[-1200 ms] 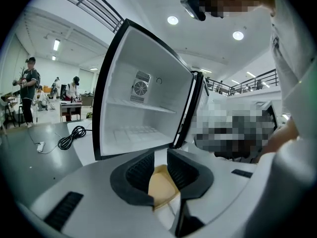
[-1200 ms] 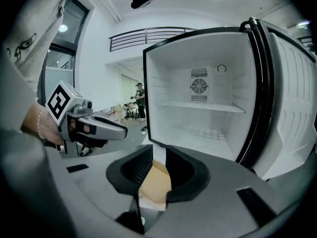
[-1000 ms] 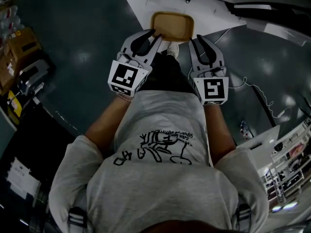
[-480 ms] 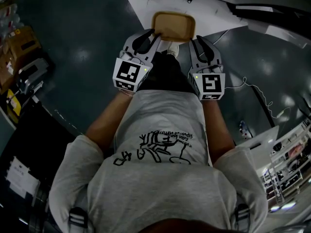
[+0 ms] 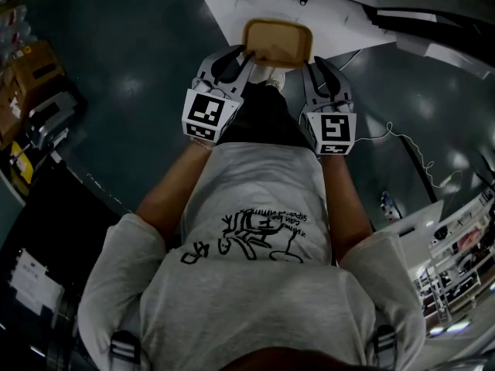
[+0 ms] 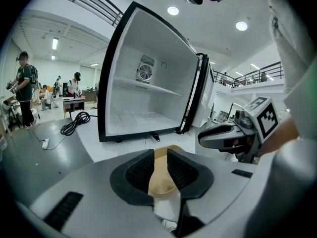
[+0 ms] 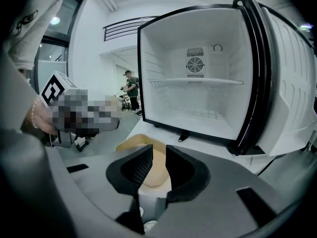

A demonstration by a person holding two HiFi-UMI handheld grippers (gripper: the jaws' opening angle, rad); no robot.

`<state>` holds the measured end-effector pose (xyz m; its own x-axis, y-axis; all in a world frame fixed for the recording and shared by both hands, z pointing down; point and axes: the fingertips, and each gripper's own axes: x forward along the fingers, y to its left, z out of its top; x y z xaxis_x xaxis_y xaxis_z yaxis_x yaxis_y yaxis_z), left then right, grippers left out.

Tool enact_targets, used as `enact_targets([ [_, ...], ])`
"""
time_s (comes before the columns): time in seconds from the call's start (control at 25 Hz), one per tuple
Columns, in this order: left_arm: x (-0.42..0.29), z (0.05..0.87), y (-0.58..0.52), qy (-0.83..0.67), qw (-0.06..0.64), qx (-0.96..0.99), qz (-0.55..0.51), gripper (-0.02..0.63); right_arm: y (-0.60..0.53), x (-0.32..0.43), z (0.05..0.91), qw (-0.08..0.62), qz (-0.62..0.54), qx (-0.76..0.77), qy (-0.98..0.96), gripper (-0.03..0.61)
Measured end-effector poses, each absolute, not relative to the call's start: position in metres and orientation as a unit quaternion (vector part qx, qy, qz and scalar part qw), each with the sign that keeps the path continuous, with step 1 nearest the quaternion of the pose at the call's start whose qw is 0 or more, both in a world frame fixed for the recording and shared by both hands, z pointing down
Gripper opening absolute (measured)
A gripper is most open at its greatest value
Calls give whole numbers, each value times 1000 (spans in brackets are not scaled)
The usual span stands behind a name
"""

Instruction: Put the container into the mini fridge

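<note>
**Container point(image 5: 277, 42) held at both ends, square to open mini fridge point(image 6: 148, 93)**

Head view: The tan, round-cornered container hangs in front of the person, its long axis running left to right. The left gripper point(image 5: 244, 53) has the left end and the right gripper point(image 5: 313, 61) the right end, so both hands are equally near it. Beyond the container, on the far side, lies the pale edge of a low white bench point(image 5: 224, 14). The fridge itself cannot be made out from this angle.

Left gripper view: The dark ribbed jaws are clamped on a tan edge of the container, which runs on from them to the right, toward the other gripper. The fridge stands on the bench straight ahead and well apart from the jaws. Its door is swung wide to the right, and inside are a white cavity and one shelf, both bare.

Right gripper view: These jaws likewise pinch a tan edge, with the container stretching away to the left. The fridge mouth opens ahead and a little to the right. Judging by this, the container's broad side faces the opening, so the coming move is a level push away from the person by both hands together, toward the space under the shelf.
</note>
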<state>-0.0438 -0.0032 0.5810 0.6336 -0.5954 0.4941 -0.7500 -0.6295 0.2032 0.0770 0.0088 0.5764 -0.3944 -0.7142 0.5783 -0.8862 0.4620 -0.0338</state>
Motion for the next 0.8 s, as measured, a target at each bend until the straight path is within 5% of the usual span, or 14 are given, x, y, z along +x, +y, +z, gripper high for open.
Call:
enact_targets([
  [0.8, -50, 621, -4, -383, 249, 864, 212, 121, 8, 87, 618, 273, 202, 488, -804, 103],
])
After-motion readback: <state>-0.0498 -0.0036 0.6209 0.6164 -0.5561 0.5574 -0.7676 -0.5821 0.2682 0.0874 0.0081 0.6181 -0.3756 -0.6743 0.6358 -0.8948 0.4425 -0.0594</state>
